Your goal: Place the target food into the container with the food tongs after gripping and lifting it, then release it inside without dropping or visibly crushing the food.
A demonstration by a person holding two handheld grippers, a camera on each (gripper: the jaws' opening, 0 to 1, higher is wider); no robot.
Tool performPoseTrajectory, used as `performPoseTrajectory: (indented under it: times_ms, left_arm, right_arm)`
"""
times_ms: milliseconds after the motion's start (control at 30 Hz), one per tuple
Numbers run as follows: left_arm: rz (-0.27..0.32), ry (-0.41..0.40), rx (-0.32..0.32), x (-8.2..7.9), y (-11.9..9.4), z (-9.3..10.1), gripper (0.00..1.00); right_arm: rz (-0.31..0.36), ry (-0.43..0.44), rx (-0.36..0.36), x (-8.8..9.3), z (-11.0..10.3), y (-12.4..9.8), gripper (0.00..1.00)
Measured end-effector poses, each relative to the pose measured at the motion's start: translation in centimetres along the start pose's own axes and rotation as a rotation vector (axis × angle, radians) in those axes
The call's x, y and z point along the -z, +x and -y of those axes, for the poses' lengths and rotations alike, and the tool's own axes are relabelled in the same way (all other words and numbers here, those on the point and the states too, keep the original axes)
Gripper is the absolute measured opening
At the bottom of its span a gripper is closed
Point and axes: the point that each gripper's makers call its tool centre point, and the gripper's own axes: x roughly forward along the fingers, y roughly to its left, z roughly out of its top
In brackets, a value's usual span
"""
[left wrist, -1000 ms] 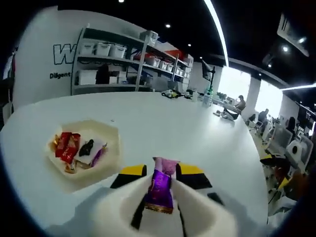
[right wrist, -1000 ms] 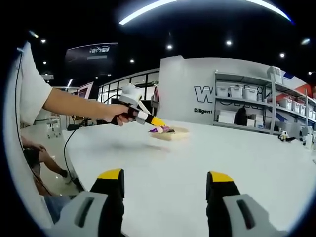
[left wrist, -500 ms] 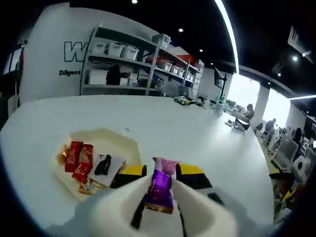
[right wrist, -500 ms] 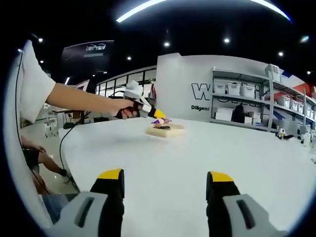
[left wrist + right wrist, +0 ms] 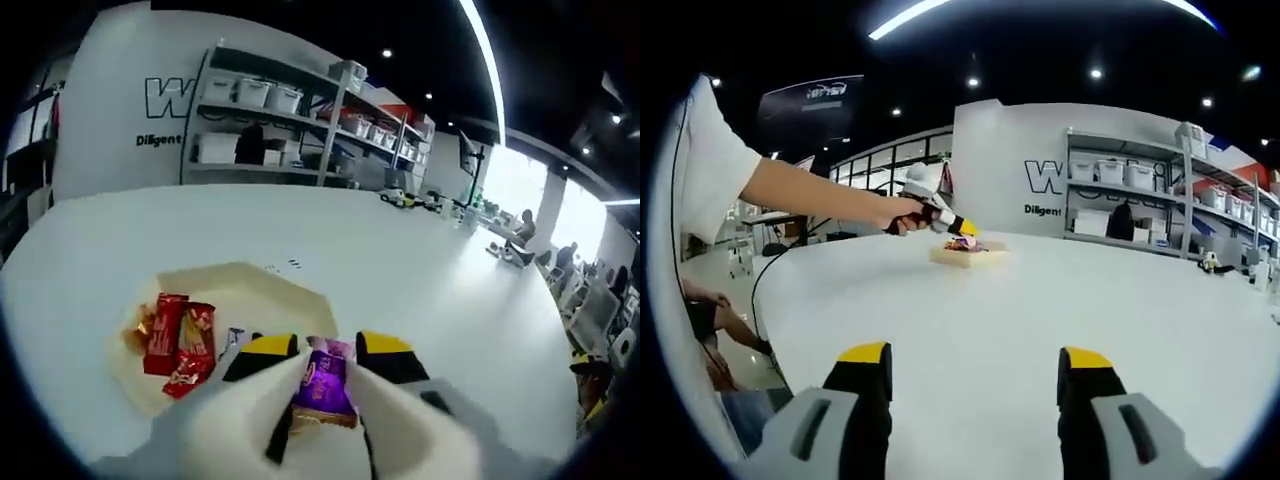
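Left arm extended, right idle.
Our left gripper (image 5: 318, 352) clamps a purple candy (image 5: 322, 382); our right gripper (image 5: 975, 362) sits with jaws parted, holding nothing.

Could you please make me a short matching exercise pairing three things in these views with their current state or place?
Things:
1. purple candy
2. red wrappers
3. right gripper

States or places:
A. lying in the cream tray
B. open over the bare white table
C. pinched in the left gripper

Pairs: 1-C, 2-A, 3-B
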Motion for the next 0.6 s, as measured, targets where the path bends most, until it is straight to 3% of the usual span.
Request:
performPoseTrajectory:
  times_ms: [300, 600]
  left_arm:
    - [0.007, 0.013, -0.050, -0.9, 1.9, -1.8, 0.23]
    - [-0.004, -0.004, -0.125, -0.7, 3.4, -3.4, 0.23]
  right_arm:
    - [-0.006, 0.011, 0.008, 0.1, 0.7, 0.4, 0.63]
    - [-0.018, 0.014, 0.023, 0.6, 1.3, 0.1, 0.63]
